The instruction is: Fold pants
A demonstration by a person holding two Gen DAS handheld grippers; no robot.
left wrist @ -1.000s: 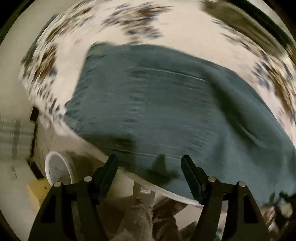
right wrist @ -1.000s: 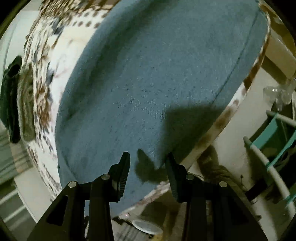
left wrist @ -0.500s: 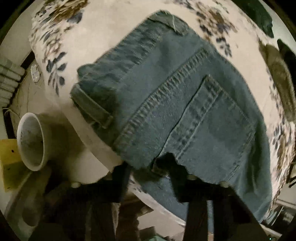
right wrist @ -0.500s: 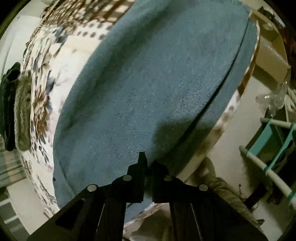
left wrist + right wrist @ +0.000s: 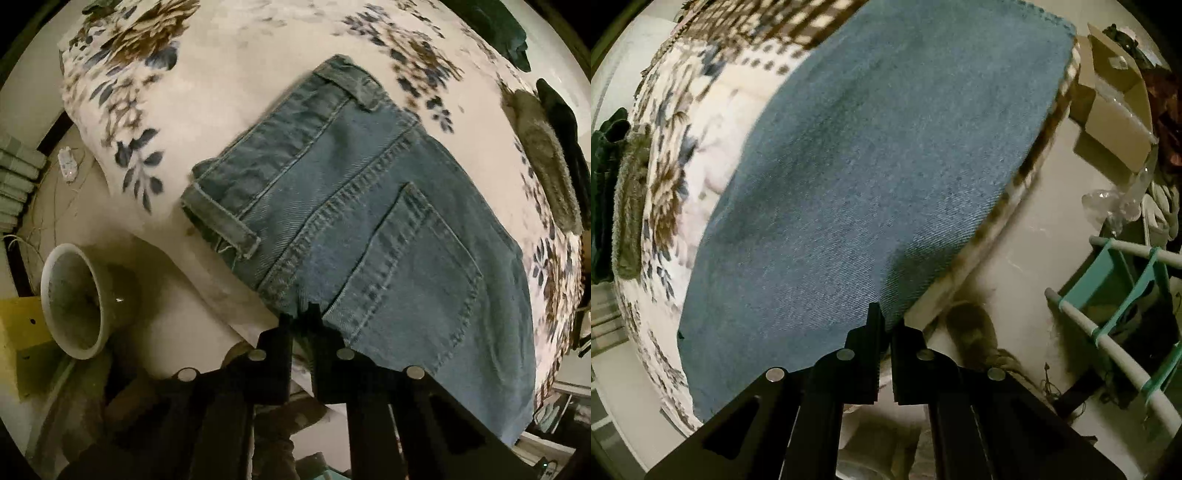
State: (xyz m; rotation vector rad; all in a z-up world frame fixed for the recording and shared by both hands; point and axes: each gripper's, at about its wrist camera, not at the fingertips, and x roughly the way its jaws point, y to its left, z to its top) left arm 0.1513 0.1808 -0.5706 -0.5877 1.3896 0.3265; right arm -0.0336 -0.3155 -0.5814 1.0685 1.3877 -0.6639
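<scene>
Blue denim pants point(image 5: 369, 229) lie on a bed with a floral cover point(image 5: 236, 74). The left wrist view shows the waistband, a belt loop and a back pocket. My left gripper point(image 5: 301, 317) is shut on the near edge of the pants below the pocket seam, at the bed's edge. The right wrist view shows a flat leg of the pants point(image 5: 871, 177) reaching to the hem at the far corner. My right gripper point(image 5: 886, 325) is shut on the near edge of that leg at the bed's edge.
A white pot point(image 5: 74, 299) stands on the floor left of the bed. Dark and grey folded clothes point(image 5: 546, 173) lie at the bed's far side. A cardboard box point(image 5: 1108, 96) and a teal-and-white rack point(image 5: 1119, 291) stand on the right.
Both grippers were open a second ago and have closed on the near edge of the pants. The left gripper has swung to face the waistband and pocket end.
</scene>
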